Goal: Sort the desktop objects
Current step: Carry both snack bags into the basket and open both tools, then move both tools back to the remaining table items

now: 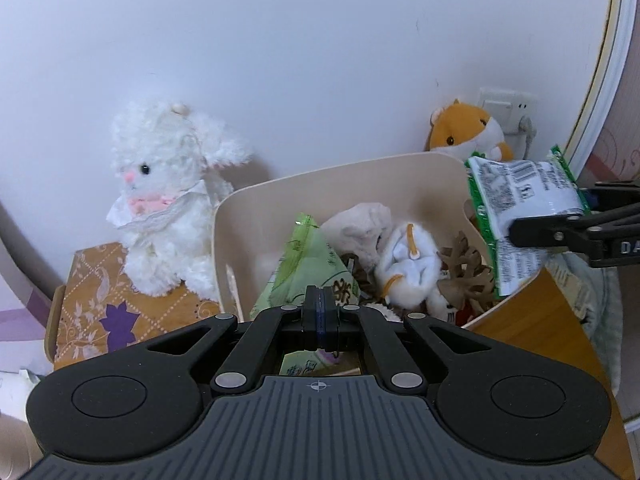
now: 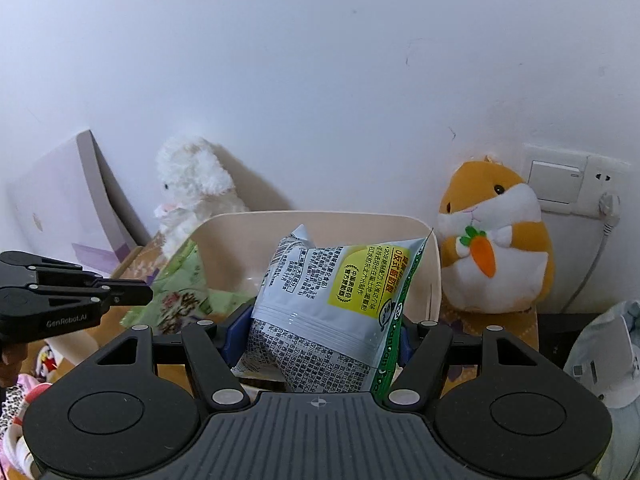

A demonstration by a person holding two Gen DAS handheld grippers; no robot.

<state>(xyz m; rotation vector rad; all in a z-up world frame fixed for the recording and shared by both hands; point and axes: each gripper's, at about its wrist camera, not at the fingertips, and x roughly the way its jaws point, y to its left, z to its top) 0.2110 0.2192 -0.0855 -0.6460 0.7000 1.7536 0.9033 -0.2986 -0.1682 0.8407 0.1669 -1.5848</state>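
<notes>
Clamping the snack packet (image 2: 320,312) between its fingers, my right gripper (image 2: 320,336) holds it above the right rim of the cream bin (image 1: 320,176). My left gripper (image 1: 320,320) is fully closed with nothing between its fingers, poised over the bin's near edge, just above a green pouch (image 1: 308,272) inside. A white plush rabbit (image 1: 168,196) sits left of the bin; an orange hamster plush (image 2: 496,236) sits behind its right corner.
</notes>
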